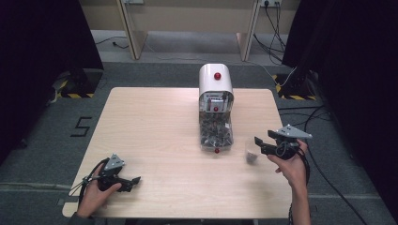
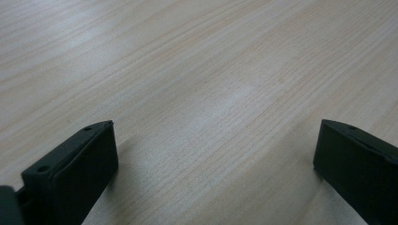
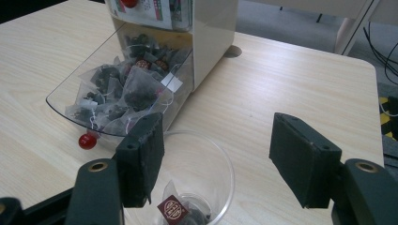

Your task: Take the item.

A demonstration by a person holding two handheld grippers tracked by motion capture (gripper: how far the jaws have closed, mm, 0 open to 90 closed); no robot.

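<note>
Right gripper view: with the right gripper [image 3: 216, 164] held apart above the plastic cup [image 3: 206, 173] at the frame's bottom centre, where a tea bag [image 3: 176, 208] lies, and the left gripper [image 2: 213, 164] apart over bare worktop [image 2: 187, 70], the cup should be clasped gently to avoid crushing.

cup [image 3: 206, 161] btm cut off, dispenser [image 3: 187, 28] top cropped

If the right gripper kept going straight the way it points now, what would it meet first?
Most likely the clear plastic cup: the open right gripper points at it, with a tea bag inside. Beyond stands the dispenser's open drawer. Depth is hard to judge.
</note>
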